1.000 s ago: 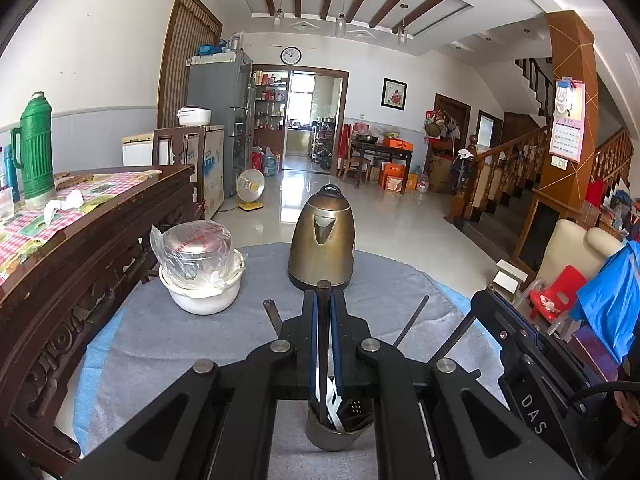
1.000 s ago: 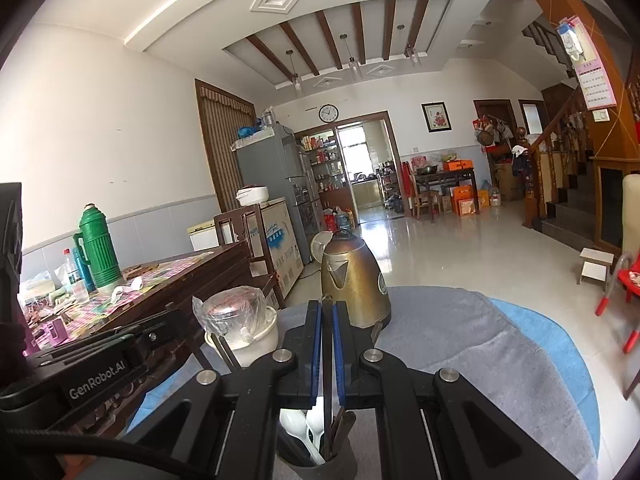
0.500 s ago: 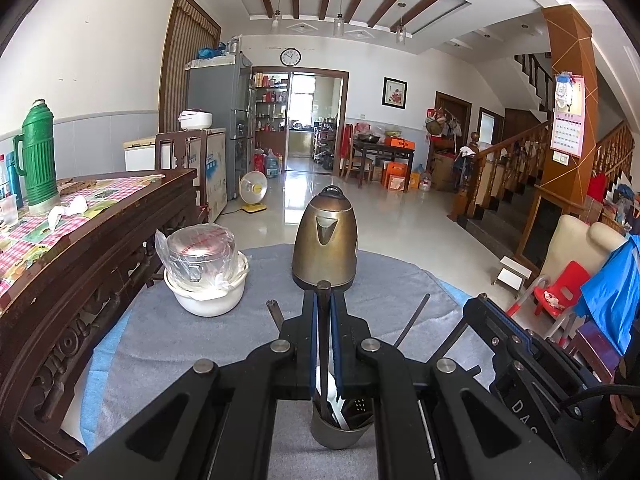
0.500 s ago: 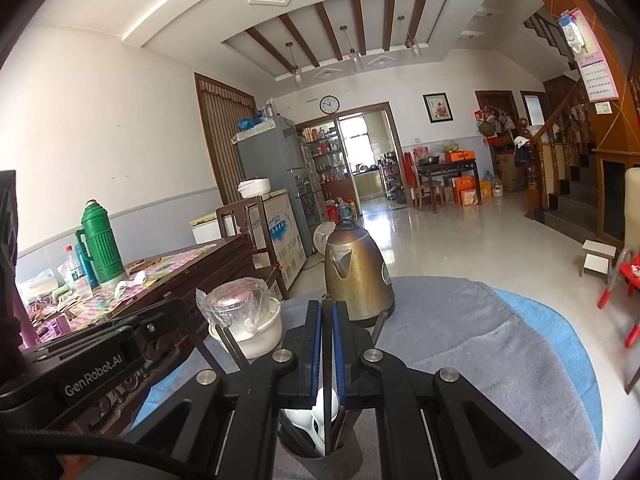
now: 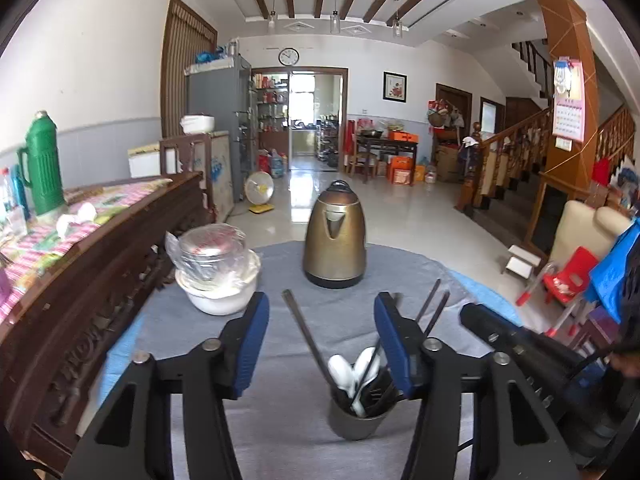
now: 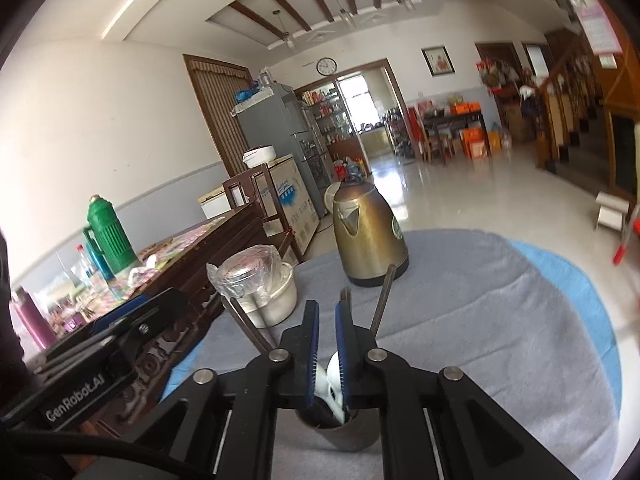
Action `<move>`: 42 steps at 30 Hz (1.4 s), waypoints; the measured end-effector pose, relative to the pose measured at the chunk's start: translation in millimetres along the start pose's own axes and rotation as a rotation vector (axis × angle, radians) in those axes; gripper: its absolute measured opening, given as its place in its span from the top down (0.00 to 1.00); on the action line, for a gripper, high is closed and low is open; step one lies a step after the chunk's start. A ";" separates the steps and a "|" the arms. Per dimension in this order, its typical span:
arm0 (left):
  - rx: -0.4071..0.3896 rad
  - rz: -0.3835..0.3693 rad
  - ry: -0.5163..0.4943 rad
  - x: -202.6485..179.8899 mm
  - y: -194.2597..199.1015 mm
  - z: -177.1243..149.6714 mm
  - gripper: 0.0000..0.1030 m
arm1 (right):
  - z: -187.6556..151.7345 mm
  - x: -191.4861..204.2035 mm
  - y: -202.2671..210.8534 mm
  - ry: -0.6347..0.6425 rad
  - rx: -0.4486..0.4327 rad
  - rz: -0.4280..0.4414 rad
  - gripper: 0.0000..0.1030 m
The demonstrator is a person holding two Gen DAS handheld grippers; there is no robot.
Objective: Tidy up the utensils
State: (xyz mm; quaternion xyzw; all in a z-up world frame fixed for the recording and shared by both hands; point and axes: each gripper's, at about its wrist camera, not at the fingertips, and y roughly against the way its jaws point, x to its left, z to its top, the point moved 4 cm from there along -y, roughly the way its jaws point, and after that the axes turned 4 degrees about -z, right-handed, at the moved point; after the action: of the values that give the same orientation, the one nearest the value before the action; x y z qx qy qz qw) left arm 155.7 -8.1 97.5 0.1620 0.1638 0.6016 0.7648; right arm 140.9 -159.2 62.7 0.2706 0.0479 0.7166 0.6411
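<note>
A grey cup (image 5: 358, 422) stands on the grey cloth and holds white spoons (image 5: 344, 372), dark chopsticks (image 5: 304, 330) and other dark utensils. My left gripper (image 5: 322, 332) is wide open and empty, just above and behind the cup. My right gripper (image 6: 327, 344) is slightly open over the same cup (image 6: 340, 434), with nothing between its blue pads. Chopsticks (image 6: 382, 300) lean out of the cup on both sides of it. The right gripper's body shows at the right of the left wrist view (image 5: 532, 356).
A bronze kettle (image 5: 335, 240) stands at the back of the round table (image 5: 400, 264). A white bowl holding a plastic-wrapped metal pot (image 5: 216, 268) sits at the left. A dark wooden sideboard (image 5: 80, 280) with a green thermos (image 5: 42, 164) runs along the left.
My left gripper has opened wide, letting go of the chopstick it held, which now rests in the cup. My right gripper has opened slightly and tilted.
</note>
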 end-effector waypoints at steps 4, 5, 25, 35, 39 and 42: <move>0.012 0.049 -0.020 1.0 8.5 -3.1 0.31 | 1.9 -8.8 10.6 -0.043 -0.010 0.008 0.79; 0.011 0.062 -0.023 1.5 12.0 -4.2 0.28 | 3.0 -11.1 14.3 -0.054 -0.015 0.011 0.76; -0.078 0.211 -0.104 -26.6 107.1 -13.6 0.04 | -12.1 -28.2 112.5 -0.092 -0.083 -0.031 0.39; -0.118 0.253 -0.152 -46.3 153.9 -28.0 0.03 | -45.7 -29.4 148.7 -0.071 -0.008 -0.044 0.39; -0.120 0.264 -0.149 -47.3 169.4 -33.0 0.02 | -61.8 -28.1 160.5 -0.059 0.035 -0.048 0.39; -0.117 0.280 -0.149 -48.2 180.4 -36.9 0.02 | -73.5 -27.9 170.0 -0.049 0.060 -0.056 0.39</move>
State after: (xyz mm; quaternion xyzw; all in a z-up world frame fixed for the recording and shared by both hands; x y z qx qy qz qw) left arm -27.9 -12.8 147.5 0.1826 0.0471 0.6973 0.6915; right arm -43.0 -194.6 61.8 0.3057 0.0613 0.6898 0.6534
